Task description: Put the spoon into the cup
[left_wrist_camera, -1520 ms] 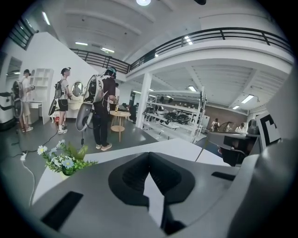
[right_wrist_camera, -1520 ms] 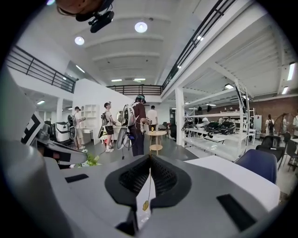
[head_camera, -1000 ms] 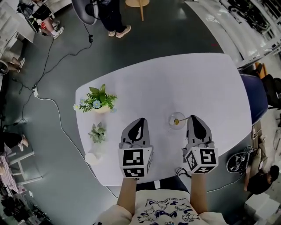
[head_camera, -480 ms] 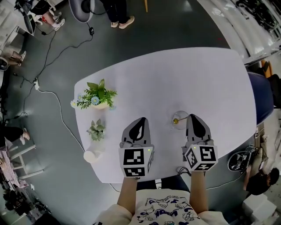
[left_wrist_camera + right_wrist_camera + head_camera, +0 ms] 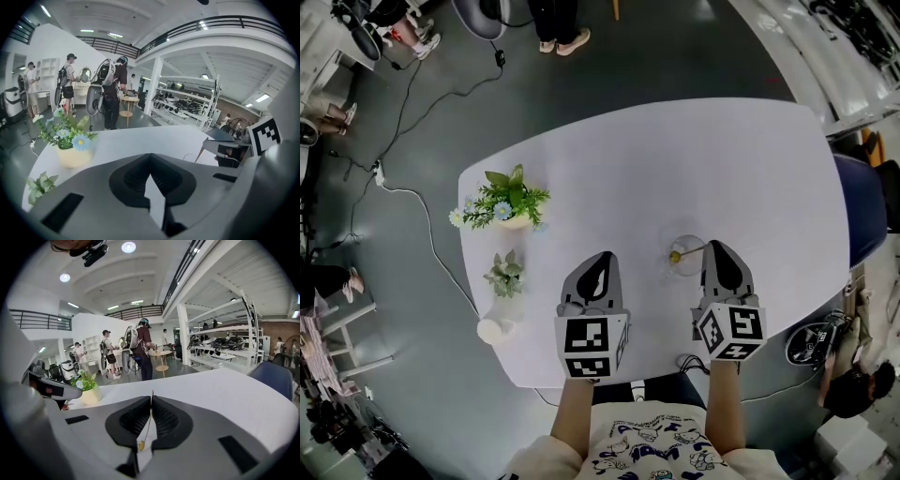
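Right gripper view: right gripper (image 5: 151,398) pinches the spoon (image 5: 140,445), apparently by its handle; left gripper (image 5: 150,157) clenched empty.

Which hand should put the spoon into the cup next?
Right. The right hand-held gripper is shut on the thin gold spoon, whose tip is at the clear glass cup. The left hand-held gripper is shut, empty and farther from it.

Glossy gold-metal spoon (image 5: 141,445), clear glass cup (image 5: 688,266) — smooth matt table (image 5: 675,169).

Grey hand-held grippers (image 5: 599,259) (image 5: 719,248), marker cubes (image 5: 589,347), printed shirt (image 5: 652,448)
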Motion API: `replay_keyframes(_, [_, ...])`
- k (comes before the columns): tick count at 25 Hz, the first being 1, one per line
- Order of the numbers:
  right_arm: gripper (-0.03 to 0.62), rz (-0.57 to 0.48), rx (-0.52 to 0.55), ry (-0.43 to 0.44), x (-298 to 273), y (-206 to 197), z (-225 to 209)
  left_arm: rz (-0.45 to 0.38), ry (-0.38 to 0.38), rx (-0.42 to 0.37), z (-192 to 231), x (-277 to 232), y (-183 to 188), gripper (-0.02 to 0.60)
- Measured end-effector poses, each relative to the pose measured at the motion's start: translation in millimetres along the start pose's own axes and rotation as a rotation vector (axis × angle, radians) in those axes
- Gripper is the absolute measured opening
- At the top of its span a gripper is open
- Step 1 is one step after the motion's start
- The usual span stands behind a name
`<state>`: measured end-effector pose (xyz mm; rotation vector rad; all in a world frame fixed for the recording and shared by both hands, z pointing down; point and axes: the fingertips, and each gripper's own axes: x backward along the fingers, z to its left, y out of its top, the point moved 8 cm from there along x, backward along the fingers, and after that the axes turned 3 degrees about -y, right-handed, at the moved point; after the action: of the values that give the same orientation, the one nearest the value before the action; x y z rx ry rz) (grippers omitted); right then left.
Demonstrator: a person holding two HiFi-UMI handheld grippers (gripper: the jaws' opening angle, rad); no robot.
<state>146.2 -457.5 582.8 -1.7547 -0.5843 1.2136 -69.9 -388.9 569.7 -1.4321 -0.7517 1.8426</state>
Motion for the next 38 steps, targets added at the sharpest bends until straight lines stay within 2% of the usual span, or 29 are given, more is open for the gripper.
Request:
replay_keyframes(3, [0.036,0.013,0.011,-0.015,1,0,-4,-0.006,0.004,0.003,-3,3,2,0.014])
replay_keyframes(7, [0.116,0.024,0.020,-0.041,5,0,-7,-0.017,0.006,0.001,-4,9,5,0.014])
replay_keyframes(11, [0.166,0.011,0.022,-0.062,13,7,-9,-0.035,0.014,0.000,-6,17,11,0.014])
replay_keyframes(16, [0.176,-0.046,0.046,-0.079,36,30,-4,-0.073,0.027,-0.008,-10,39,24,0.014])
replay_keyframes(19, [0.156,-0.100,0.065,-0.087,54,45,5,-0.107,0.033,-0.018,-11,58,31,0.014])
replay_keyframes(22, [0.108,-0.146,0.074,-0.089,80,61,13,-0.138,0.038,-0.026,-18,82,40,0.014])
replay_keyframes(30, [0.036,-0.280,0.098,-0.084,140,113,32,-0.262,0.059,-0.063,-35,143,81,0.014])
replay_keyframes(38, [0.018,-0.374,0.111,-0.067,198,143,48,-0.362,0.073,-0.089,-56,201,104,0.014])
